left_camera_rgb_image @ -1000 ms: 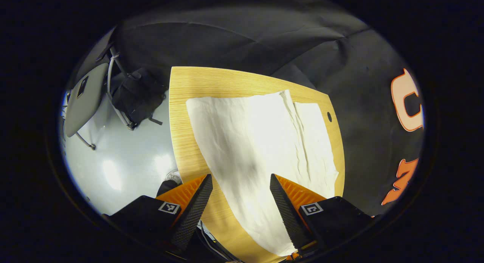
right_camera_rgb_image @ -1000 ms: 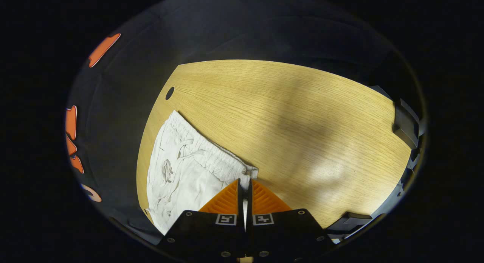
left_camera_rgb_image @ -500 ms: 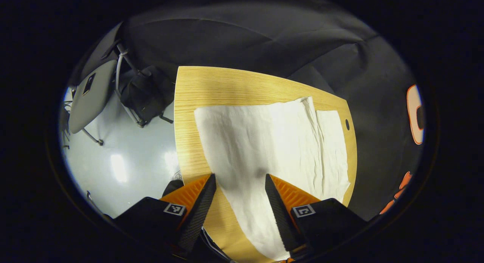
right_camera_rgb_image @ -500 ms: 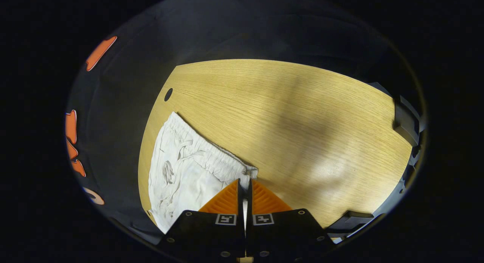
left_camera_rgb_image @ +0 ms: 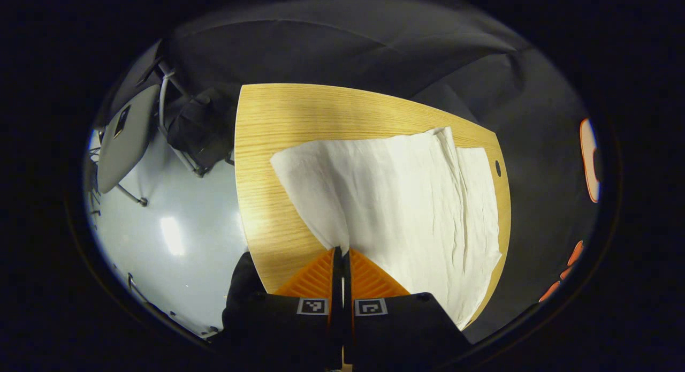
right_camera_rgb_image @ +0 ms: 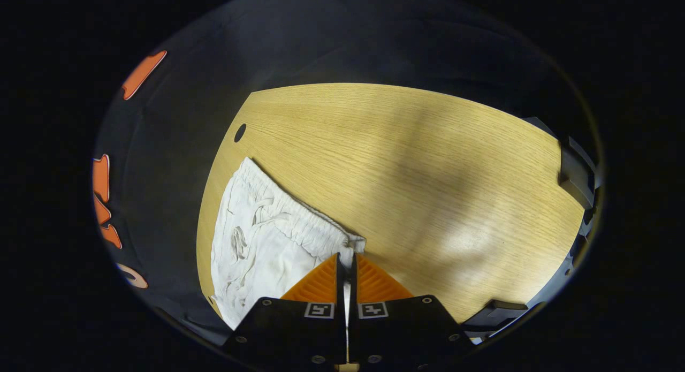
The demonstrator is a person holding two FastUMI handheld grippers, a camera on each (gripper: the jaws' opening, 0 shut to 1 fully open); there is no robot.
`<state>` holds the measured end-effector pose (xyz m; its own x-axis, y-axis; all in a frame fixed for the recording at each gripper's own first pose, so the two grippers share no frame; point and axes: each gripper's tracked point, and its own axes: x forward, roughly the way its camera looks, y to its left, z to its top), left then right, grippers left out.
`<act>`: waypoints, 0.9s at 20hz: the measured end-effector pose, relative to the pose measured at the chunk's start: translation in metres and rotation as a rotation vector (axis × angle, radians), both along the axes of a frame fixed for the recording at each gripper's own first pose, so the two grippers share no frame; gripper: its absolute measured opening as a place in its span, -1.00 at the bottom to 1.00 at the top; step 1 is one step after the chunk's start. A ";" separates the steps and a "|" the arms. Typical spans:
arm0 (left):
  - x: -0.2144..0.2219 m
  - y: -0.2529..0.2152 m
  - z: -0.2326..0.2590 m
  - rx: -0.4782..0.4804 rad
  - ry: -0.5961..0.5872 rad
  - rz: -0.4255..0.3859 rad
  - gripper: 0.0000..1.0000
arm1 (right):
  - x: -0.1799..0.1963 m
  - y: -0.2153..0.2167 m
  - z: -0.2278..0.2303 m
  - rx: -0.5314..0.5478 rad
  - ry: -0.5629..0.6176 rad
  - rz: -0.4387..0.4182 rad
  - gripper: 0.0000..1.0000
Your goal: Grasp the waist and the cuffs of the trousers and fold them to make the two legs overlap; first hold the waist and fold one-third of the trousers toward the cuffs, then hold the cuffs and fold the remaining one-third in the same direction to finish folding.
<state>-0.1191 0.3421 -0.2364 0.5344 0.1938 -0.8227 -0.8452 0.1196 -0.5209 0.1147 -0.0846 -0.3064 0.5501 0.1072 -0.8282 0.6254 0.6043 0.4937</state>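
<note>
Trousers [left_camera_rgb_image: 406, 200] flat on surface [right_camera_rgb_image: 406, 163], left gripper [left_camera_rgb_image: 340, 252] pinching cuff edge, right gripper [right_camera_rgb_image: 347, 257] pinching waist corner, long axis running between them

Looking down close along each gripper's fingers from opposite ends of the white trousers [left_camera_rgb_image: 406, 200], sharing the wooden table [right_camera_rgb_image: 406, 163].

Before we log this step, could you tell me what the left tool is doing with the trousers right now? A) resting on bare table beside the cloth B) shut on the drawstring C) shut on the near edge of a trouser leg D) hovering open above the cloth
C: in the left gripper view the left tool is closed, pinching the near edge of the white trousers lying on the wooden table.
</note>
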 end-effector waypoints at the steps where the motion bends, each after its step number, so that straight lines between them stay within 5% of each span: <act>1: 0.001 0.001 0.002 0.000 0.001 -0.009 -0.92 | 0.000 0.000 0.001 0.006 0.002 -0.005 -0.96; 10: 0.040 0.009 0.083 0.123 -0.138 -0.103 -0.92 | 0.009 0.012 0.050 0.048 -0.093 0.029 -0.99; 18: 0.135 0.026 0.176 0.255 -0.243 -0.247 -0.92 | 0.066 0.050 0.134 0.098 -0.241 0.084 -0.99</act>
<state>0.0157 0.3680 -0.0605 0.7629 0.2170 -0.6090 -0.6312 0.4537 -0.6291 0.1810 -0.0344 -0.1727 0.7156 0.2343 -0.6580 0.4326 0.5910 0.6809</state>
